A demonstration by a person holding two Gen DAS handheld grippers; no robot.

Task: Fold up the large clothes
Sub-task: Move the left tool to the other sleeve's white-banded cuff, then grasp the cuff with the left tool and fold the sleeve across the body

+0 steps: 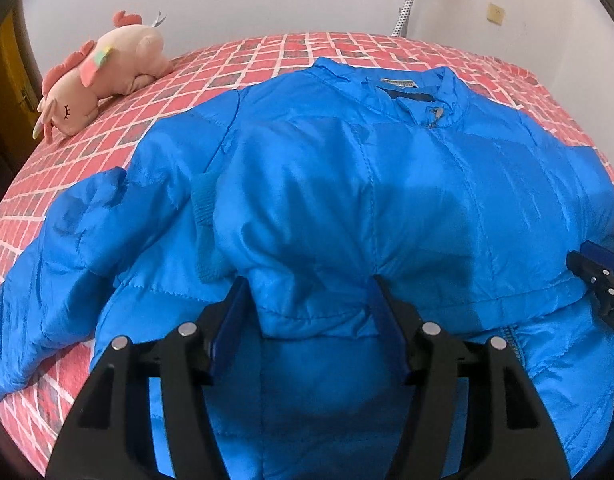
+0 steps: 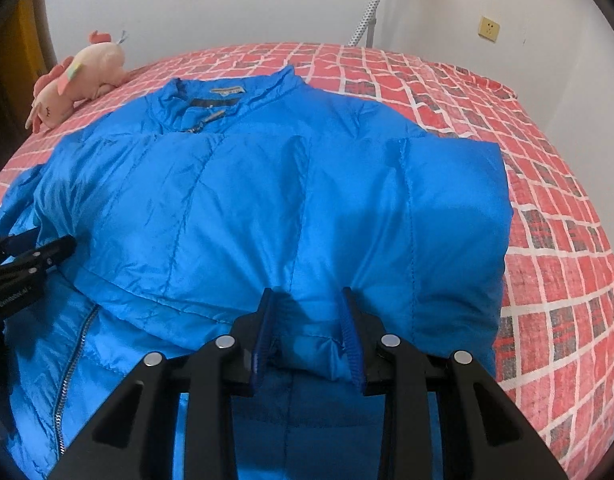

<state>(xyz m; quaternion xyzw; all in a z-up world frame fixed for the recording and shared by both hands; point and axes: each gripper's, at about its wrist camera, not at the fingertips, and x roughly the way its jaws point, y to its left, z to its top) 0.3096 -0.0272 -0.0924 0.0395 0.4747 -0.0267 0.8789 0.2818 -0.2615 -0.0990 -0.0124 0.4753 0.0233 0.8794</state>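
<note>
between the pads of the right hand-held gripper (image 2: 309, 334) sits the folded-over hem of a shiny blue quilted puffer jacket (image 2: 267, 200), clenched there to carry the fold across the red checked bed (image 2: 547, 200). the left hand-held gripper (image 1: 307, 320) straddles the same hem with its jaws released.

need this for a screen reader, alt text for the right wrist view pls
The right gripper pinches the folded hem of a blue puffer jacket spread on a red brick-patterned bed. A pink plush toy lies far left.
</note>
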